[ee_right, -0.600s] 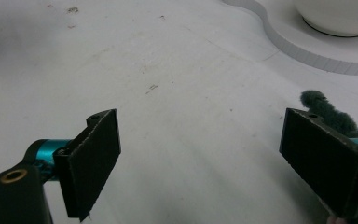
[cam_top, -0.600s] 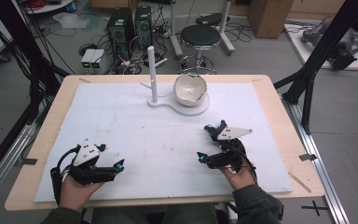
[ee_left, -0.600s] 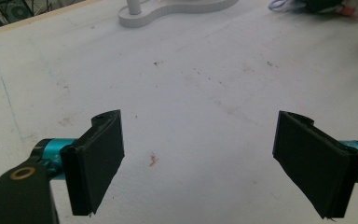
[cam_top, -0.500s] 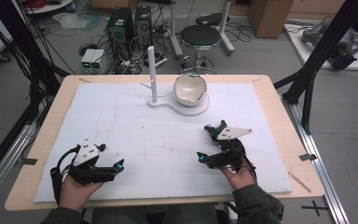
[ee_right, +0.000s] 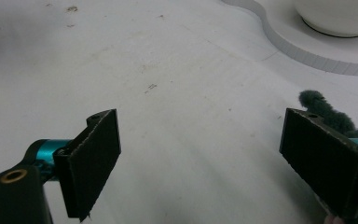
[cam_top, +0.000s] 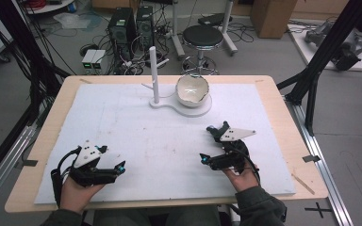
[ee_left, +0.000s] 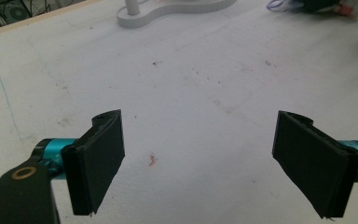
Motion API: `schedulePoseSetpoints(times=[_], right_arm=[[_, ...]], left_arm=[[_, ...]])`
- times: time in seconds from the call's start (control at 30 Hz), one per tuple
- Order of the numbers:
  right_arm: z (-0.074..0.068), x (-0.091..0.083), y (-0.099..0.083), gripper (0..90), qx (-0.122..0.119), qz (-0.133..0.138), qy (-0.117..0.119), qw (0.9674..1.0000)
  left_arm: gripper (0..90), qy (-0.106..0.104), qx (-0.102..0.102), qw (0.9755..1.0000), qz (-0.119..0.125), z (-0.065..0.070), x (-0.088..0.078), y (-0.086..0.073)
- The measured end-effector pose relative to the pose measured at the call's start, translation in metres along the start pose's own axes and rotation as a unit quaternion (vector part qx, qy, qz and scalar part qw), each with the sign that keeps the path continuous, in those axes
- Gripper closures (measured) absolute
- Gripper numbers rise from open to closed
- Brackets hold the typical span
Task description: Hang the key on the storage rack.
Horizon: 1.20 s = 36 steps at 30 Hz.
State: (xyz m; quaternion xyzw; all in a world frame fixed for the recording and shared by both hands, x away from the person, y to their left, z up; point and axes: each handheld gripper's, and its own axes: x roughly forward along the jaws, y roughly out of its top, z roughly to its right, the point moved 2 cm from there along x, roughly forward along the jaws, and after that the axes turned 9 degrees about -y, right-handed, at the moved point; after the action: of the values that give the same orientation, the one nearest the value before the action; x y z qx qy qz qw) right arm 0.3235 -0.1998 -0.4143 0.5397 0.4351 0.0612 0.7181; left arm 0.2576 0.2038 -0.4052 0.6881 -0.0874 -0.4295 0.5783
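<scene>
We see a wooden table (cam_top: 283, 122) covered by a white mat (cam_top: 169, 141), and on the far middle of that mat sits a white stand base (cam_top: 188, 107) with a thin upright white post (cam_top: 153, 73) at its left end and a pale bowl (cam_top: 192, 89) resting on its round right end. The bowl tilts toward us and we cannot tell whether anything lies inside it. Nothing stands between the grippers and the stand; the mat there bears only small stains and faint pencil lines. The left gripper (cam_top: 104, 169) rests near the front left of the mat, held by the left hand (cam_top: 78, 190), and in the left gripper view its two black jaws stand wide apart with bare mat between them and a small reddish mark (ee_left: 152, 159) on the mat between and just ahead of them. The right gripper (cam_top: 206, 146) rests at the front right of the mat in the right hand (cam_top: 242, 176), and in the right gripper view its jaws are likewise spread wide with nothing between them; a dark fuzzy tip (ee_right: 324, 109) shows just behind its right jaw, and the curved edge of the stand base lies well ahead. Beyond the table, on the floor, we see a round black stool (cam_top: 202, 36), computer towers (cam_top: 132, 26) and tangled cables.
</scene>
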Motion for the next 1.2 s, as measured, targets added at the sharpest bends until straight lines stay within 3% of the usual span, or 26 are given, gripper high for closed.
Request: schedulePoseSetpoints(times=[0.8,1.2], right_arm=[[0.004,-0.012,0.006,11.6,-0.003,0.010,-0.012,0.9999],[0.015,-0.018,0.011,11.7,0.003,0.005,-0.025,0.9997]], left_arm=[[17.3,-0.002,0.001,1.0000,0.003,0.001,-0.003,-0.001],[17.4,0.000,0.003,1.0000,0.003,0.000,-0.004,-0.001]])
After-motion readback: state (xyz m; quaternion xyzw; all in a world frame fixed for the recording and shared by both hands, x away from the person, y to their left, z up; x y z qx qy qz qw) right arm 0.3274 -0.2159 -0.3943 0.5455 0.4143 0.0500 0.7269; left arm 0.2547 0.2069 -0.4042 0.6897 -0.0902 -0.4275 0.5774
